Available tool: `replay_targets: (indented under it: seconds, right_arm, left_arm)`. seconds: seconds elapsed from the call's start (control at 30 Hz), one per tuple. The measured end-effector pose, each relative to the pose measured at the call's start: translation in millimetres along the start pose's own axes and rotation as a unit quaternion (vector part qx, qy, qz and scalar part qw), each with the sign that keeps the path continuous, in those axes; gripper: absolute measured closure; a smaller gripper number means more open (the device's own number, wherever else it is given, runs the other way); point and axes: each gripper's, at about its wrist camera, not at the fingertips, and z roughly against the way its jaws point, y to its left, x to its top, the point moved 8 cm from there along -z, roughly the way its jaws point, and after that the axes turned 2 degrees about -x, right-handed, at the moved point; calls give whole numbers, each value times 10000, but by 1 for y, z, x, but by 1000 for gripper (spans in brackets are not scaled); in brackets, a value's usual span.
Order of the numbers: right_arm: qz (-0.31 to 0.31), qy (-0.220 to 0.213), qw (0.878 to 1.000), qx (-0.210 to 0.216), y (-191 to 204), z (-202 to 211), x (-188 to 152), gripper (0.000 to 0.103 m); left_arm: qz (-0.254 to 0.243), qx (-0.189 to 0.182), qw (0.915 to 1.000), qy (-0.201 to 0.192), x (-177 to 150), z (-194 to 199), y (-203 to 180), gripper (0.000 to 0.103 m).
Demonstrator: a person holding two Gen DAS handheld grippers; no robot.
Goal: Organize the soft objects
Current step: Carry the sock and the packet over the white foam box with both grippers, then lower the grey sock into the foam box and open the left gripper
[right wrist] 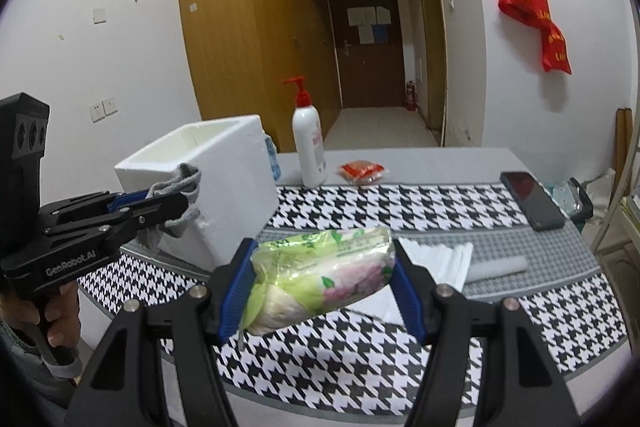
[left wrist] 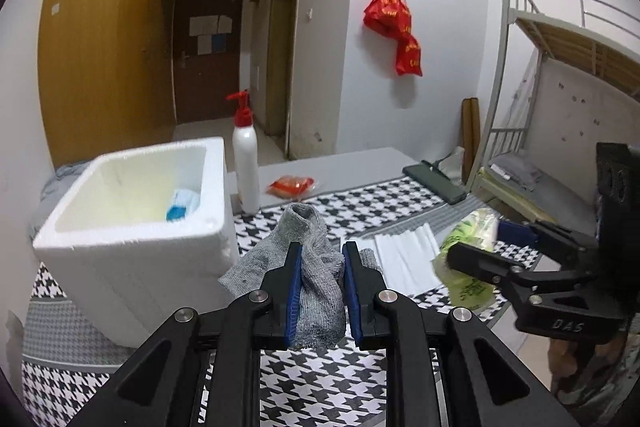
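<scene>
Both grippers loaded. Left gripper (left wrist: pixel 320 259) has its jaws drawn narrow, clamped on a grey knit sock (left wrist: pixel 316 267); sock is off the table, cuff end sticking up past the fingertips, rest bunched between the blue pads (left wrist: pixel 295 291). Right gripper (right wrist: pixel 326 259) has its jaws set wide, pressing both ends of a green plastic tissue pack (right wrist: pixel 320 279), held clear of the table and tilted, left end lower. In the right wrist view the left gripper sits just beside the front corner of the white foam box (right wrist: pixel 224 195), sock against the box wall or just in front of it, cannot tell which. Foam box is open-topped, with a blue and white item (left wrist: pixel 182 205) in its far corner. White pump bottle with red top (left wrist: pixel 245 163) stands upright just beside the box. Red snack packet (left wrist: pixel 290 185) lies near the bottle. Folded white cloth (right wrist: pixel 436 259) and grey roll (right wrist: pixel 496 267) lie on the houndstooth table cover (right wrist: pixel 400 203), phone (right wrist: pixel 532 201) further right.
</scene>
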Motion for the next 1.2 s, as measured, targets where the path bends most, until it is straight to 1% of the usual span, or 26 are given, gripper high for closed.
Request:
replay_targets:
  seconds: [0.2, 0.3, 0.47, 0.6, 0.8, 0.97, 1.2]
  right_arm:
    - [25, -169, 9998, 97, 7, 0, 15, 35]
    - [65, -292, 9994, 156, 11, 0, 23, 35]
    - [75, -521, 9982, 280, 13, 0, 39, 35]
    - [156, -618, 9973, 369, 18, -1, 49, 35]
    - [319, -705, 9958, 487, 30, -7, 58, 35]
    - [314, -688, 9958, 516, 37, -15, 62, 35]
    - [415, -808, 9936, 674, 60, -20, 74, 35]
  left_arm:
    - [-120, 154, 9995, -264, 19, 15, 4, 82]
    - [-102, 140, 9993, -336, 28, 18, 8, 82]
    - [-111, 326, 9979, -544, 43, 25, 14, 82]
    - [-71, 490, 9966, -660, 55, 25, 25, 82]
    - [-23, 541, 9961, -701, 59, 25, 38, 82]
    - [1, 607, 9954, -745, 62, 26, 49, 82]
    - [116, 820, 9936, -765, 62, 28, 75, 82]
